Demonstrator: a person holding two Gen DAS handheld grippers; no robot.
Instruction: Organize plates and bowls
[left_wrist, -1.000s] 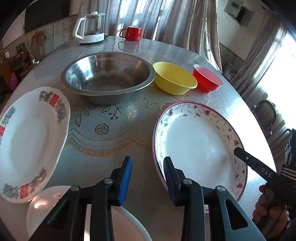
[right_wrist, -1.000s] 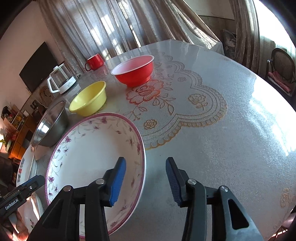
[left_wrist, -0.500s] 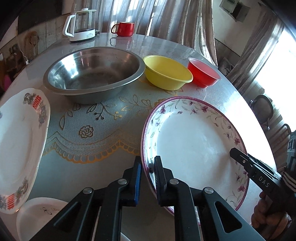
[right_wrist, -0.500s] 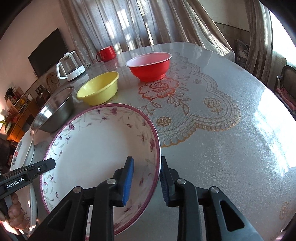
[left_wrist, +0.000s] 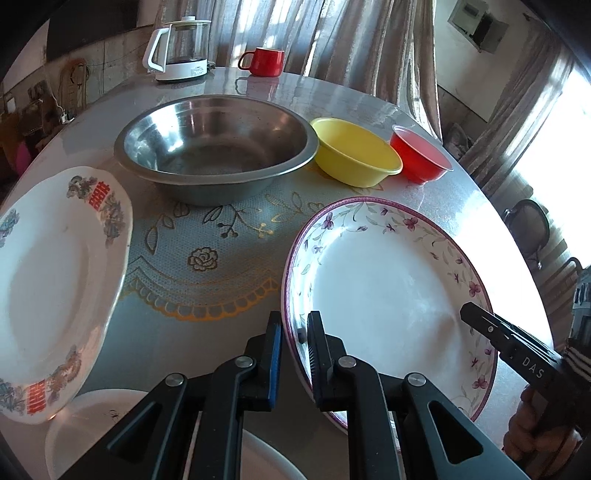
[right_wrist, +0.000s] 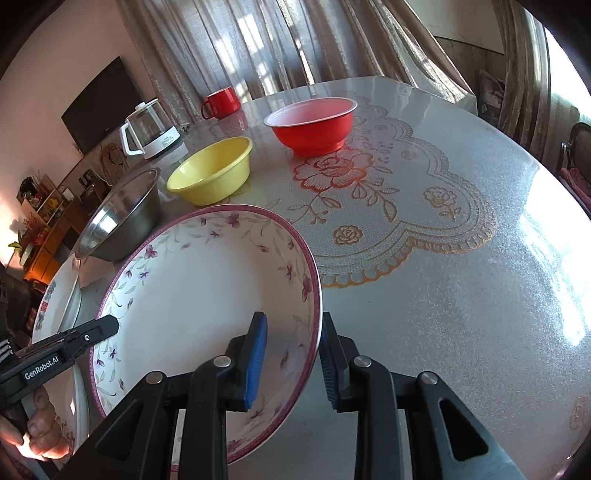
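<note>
A large plate with a purple floral rim (left_wrist: 388, 291) (right_wrist: 199, 295) is held between both grippers and tilts above the table. My left gripper (left_wrist: 295, 332) is shut on its left rim. My right gripper (right_wrist: 291, 343) is shut on its right rim. A white plate with red characters (left_wrist: 55, 280) lies at the left, over a plain white plate (left_wrist: 85, 432). A steel bowl (left_wrist: 218, 147), a yellow bowl (left_wrist: 354, 155) and a red bowl (left_wrist: 421, 157) stand in a row behind.
A glass kettle (left_wrist: 181, 51) and a red mug (left_wrist: 266, 61) stand at the far edge of the round table (right_wrist: 461, 295). Curtains hang behind. Chairs stand to the right of the table.
Both grippers closed onto opposite rims of the floral plate. The plate has lifted and tilted off the table.
</note>
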